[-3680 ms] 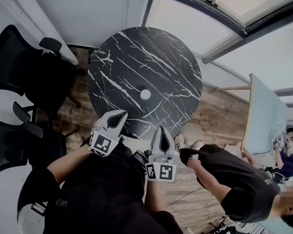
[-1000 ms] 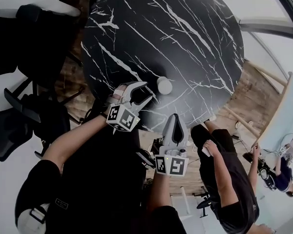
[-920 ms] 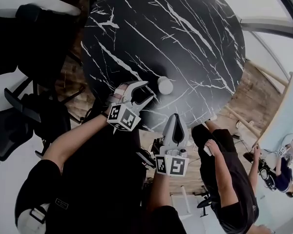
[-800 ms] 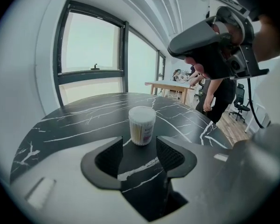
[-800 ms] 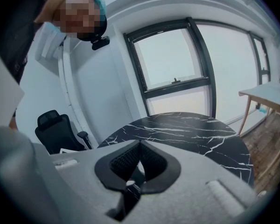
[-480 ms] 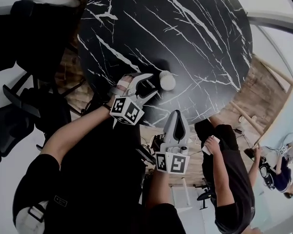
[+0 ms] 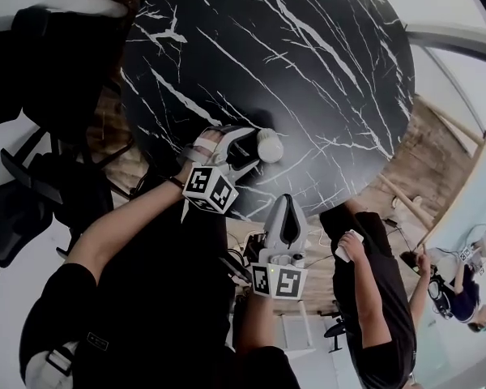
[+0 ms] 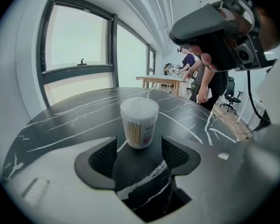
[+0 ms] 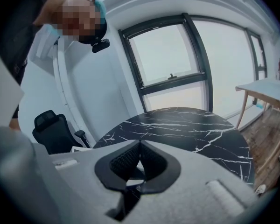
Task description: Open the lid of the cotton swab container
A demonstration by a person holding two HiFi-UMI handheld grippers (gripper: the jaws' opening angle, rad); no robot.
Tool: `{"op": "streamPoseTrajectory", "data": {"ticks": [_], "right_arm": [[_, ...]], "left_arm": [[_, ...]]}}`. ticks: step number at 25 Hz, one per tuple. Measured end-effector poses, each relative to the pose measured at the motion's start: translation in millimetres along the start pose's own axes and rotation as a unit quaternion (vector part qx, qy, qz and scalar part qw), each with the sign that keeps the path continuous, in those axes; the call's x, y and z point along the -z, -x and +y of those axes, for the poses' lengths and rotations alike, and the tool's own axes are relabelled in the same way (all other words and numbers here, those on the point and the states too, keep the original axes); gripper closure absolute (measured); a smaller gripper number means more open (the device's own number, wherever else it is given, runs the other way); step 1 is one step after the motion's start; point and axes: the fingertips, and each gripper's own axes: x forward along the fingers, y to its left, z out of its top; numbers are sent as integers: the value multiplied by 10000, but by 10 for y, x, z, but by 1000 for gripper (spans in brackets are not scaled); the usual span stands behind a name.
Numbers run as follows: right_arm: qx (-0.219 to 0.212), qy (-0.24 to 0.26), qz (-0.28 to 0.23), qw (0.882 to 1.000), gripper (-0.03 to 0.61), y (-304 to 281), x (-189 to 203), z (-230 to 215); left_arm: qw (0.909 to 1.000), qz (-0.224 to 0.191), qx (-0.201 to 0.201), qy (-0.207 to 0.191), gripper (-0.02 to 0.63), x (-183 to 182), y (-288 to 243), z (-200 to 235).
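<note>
many swabs (image 8: 132, 133), left gripper view only

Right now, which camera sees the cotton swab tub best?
The left gripper view: the cotton swab container stands close and upright, its sticks visible. In the head view it is only a small white dot. The right gripper view misses it.

Left tongs (image 7: 248, 148), angled down, have just been opening wide, the cotton swab container (image 7: 269, 146) at their tips. Right tongs (image 7: 285, 207) sit nearer the body, jaws together.

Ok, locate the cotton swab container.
Head view, centre-left: the cotton swab container stands untouched on the black table, just between the tips of the left gripper, whose jaws have just been opening.
</note>
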Motion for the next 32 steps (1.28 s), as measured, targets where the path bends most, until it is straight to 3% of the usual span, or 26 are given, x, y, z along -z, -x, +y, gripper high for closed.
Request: {"op": "streamPoseTrajectory", "data": {"ticks": [8, 23, 32], "right_arm": [[46, -64, 31, 10000, 578, -24, 27, -70], [59, -167, 89, 9998, 578, -90, 46, -125], [38, -160, 144, 9998, 578, -135, 76, -143]], "left_arm": [[9999, 2, 29, -169, 302, -46, -96, 14], [9997, 118, 228, 29, 282, -62, -252, -4], [9993, 285, 185, -128, 305, -40, -314, 23]]}}
